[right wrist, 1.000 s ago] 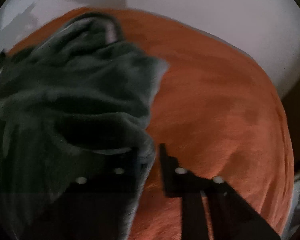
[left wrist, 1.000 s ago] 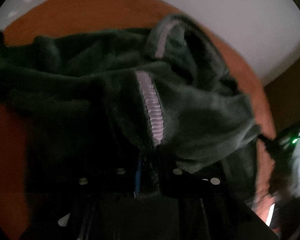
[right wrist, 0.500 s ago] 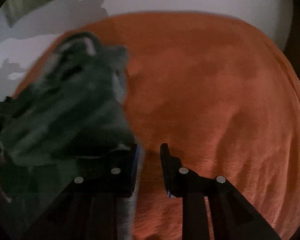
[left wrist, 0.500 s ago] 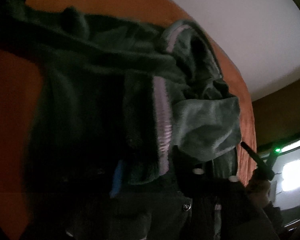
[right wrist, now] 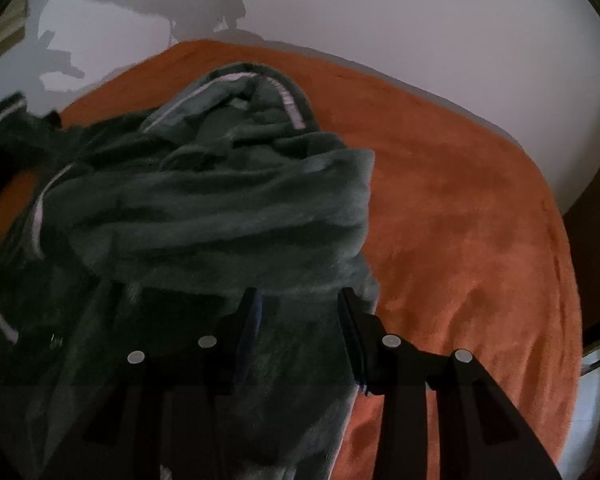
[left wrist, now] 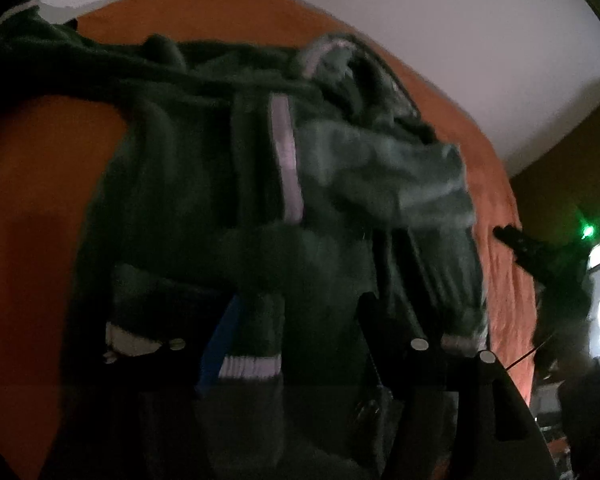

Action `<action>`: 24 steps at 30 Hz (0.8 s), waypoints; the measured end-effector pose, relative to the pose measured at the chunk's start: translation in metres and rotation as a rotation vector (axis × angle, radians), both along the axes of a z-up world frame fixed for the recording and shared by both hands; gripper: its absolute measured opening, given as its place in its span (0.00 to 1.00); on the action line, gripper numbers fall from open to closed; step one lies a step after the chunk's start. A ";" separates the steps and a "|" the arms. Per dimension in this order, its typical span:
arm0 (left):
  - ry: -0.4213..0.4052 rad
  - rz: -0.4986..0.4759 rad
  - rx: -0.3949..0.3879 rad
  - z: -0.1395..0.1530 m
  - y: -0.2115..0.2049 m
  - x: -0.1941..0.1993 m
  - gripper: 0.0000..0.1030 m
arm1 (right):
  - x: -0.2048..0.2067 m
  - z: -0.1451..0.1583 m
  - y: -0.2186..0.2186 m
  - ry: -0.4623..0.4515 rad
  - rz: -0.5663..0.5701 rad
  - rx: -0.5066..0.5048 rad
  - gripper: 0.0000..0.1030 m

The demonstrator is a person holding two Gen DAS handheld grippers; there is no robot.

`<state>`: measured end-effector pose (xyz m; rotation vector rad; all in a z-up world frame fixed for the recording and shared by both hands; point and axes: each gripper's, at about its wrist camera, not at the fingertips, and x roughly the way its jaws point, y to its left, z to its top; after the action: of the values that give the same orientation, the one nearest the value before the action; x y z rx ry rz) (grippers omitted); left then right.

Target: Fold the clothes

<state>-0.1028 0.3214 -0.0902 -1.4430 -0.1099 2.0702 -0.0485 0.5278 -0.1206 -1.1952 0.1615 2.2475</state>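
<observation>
A dark green fleece jacket (right wrist: 204, 216) lies bunched on the orange blanket (right wrist: 468, 216), while the left gripper (left wrist: 296, 316) and right gripper (right wrist: 298, 308) hover over it, jaws opening, pressing nothing.

Dark green fleece jacket (right wrist: 204, 216), rumpled on an orange blanket (right wrist: 460, 220).
Lies bunched in loose folds, pale zipper strip (left wrist: 286, 160) running down the front, white-edged cuffs (left wrist: 248, 368) nearest the camera.

No readable text or labels anywhere.
</observation>
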 end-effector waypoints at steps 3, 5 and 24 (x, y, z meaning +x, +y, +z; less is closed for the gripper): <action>-0.029 0.005 -0.005 -0.006 -0.008 0.000 0.61 | 0.000 0.001 -0.014 -0.043 -0.016 0.020 0.37; -0.031 0.025 0.006 -0.005 -0.014 -0.003 0.62 | 0.002 0.002 -0.021 -0.036 -0.047 -0.014 0.37; -0.059 0.034 0.088 0.009 -0.021 -0.004 0.64 | 0.040 0.027 -0.035 0.255 -0.225 -0.325 0.62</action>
<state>-0.1070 0.3005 -0.0814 -1.4582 -0.2487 2.0240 -0.0089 0.4932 -0.0938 -0.9820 0.7480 2.2173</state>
